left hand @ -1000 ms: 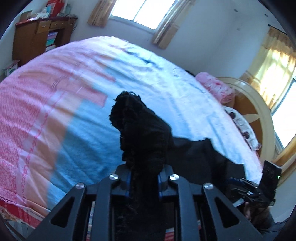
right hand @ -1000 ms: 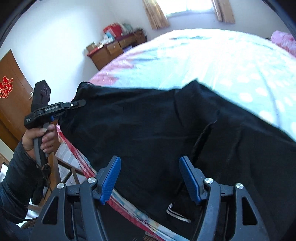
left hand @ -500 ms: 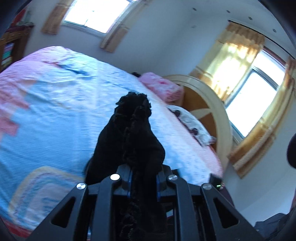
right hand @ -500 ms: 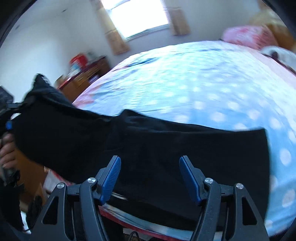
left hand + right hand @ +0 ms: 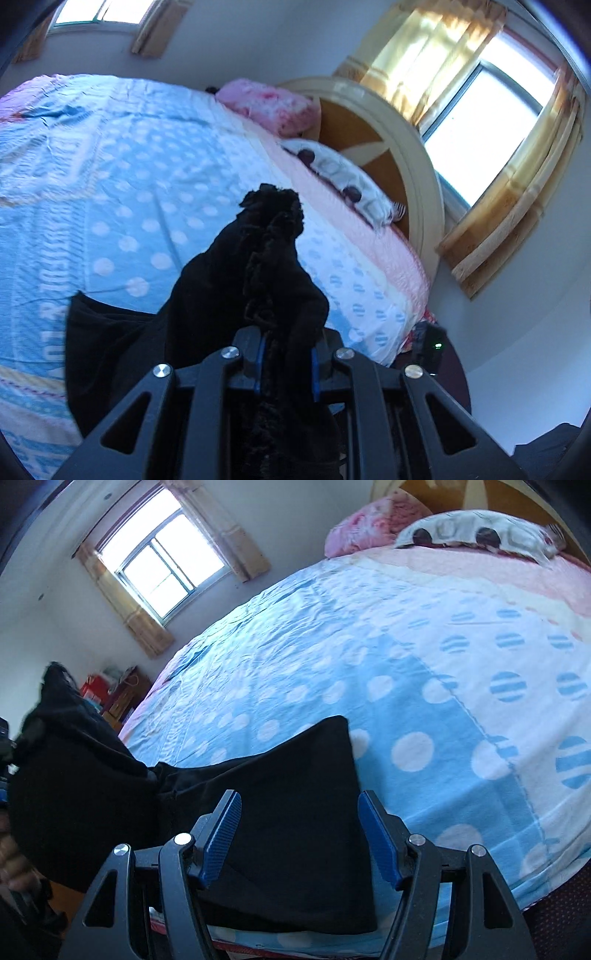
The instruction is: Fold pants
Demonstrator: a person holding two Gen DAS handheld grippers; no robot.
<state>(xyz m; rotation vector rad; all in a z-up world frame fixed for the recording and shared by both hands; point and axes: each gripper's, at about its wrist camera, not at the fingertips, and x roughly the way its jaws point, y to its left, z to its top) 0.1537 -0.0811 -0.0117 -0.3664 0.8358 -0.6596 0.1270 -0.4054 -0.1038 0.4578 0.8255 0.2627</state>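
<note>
well, the left gripper is clamped on a thick bunch of the black pants, with the cloth squeezed between its blue pads and a ruffled end sticking up above the fingers. from that bunch the fabric drops down and to the left onto the bed, where a dark flat part lies on the blue polka-dot sheet near the bed's edge.

the right gripper hangs over the other end of the pants, its jaws standing wide apart with nothing pinched. both blue pads are clear of the cloth. under it the pants lie flat at the near edge of the bed, with a straight edge of the cloth running across the dots. toward the left in that view the cloth rises off the bed in a dark heap, and part of a hand shows below it at the edge of the picture.

a pink pillow and a white spotted pillow sit at the far end against a round wooden headboard. yellow curtains hang beside a bright window on the right.
</note>
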